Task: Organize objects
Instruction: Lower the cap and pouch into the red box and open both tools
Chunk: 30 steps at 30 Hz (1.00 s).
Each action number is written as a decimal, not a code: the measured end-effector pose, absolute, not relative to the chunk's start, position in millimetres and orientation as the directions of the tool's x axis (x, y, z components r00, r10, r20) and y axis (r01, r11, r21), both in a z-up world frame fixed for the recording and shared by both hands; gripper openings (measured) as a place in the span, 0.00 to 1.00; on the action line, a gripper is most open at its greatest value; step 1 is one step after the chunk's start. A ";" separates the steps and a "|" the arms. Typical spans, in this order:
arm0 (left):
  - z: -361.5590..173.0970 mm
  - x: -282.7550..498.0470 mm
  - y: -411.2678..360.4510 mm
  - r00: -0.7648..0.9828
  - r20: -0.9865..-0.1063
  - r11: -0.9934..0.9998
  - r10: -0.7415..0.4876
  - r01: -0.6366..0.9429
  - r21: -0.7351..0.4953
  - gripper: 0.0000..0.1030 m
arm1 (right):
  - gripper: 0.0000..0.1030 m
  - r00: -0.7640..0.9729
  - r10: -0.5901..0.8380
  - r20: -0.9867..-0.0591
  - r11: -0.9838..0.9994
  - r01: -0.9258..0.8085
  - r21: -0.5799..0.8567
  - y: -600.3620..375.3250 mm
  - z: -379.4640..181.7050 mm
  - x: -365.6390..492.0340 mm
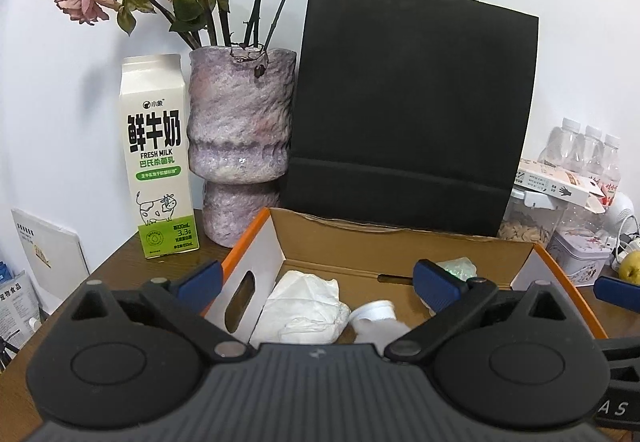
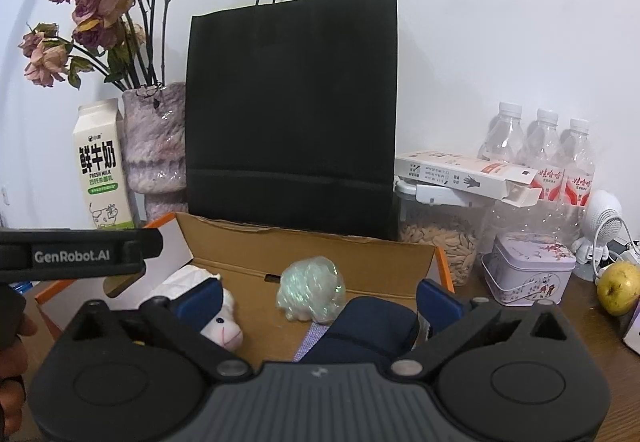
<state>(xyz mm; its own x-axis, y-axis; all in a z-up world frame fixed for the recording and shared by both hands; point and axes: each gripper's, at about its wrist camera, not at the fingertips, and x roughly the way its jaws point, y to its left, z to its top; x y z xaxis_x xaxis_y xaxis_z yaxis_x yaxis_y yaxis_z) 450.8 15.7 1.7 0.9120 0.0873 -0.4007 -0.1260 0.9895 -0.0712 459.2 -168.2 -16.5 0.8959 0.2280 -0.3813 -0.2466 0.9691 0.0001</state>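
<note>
An open cardboard box (image 1: 360, 242) with orange edges sits on the wooden table in front of me. In the left wrist view it holds crumpled white tissue (image 1: 304, 306), a white cap (image 1: 374, 312) and a pale green wad (image 1: 458, 266). My left gripper (image 1: 320, 282) is open and empty above the box's left part. In the right wrist view the box (image 2: 320, 246) holds the green wad (image 2: 312, 292), a white plush sheep (image 2: 224, 328) and a dark navy pouch (image 2: 372, 326). My right gripper (image 2: 320, 300) is open over the pouch, not closed on it.
A black paper bag (image 2: 292, 114) stands right behind the box. A milk carton (image 1: 158, 158) and a vase of dried roses (image 1: 238, 138) stand at the back left. Bottles (image 2: 540, 150), a seed jar (image 2: 440, 238), a tin (image 2: 528, 274) and an apple (image 2: 618, 288) crowd the right.
</note>
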 end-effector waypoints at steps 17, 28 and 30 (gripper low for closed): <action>17.7 417.6 19.6 0.929 -0.365 0.987 0.067 -0.115 -0.113 1.00 | 1.00 0.903 0.242 -0.355 0.965 -0.261 -0.006 -173.1 2.5 430.5; 20.0 385.8 20.0 0.931 -0.360 0.989 0.065 -0.108 -0.101 1.00 | 1.00 0.908 0.253 -0.334 0.962 -0.274 -0.015 -180.6 9.2 396.8; 20.0 379.5 19.5 0.931 -0.359 0.989 0.063 -0.106 -0.100 1.00 | 1.00 0.909 0.253 -0.331 0.961 -0.275 -0.018 -181.6 10.0 389.4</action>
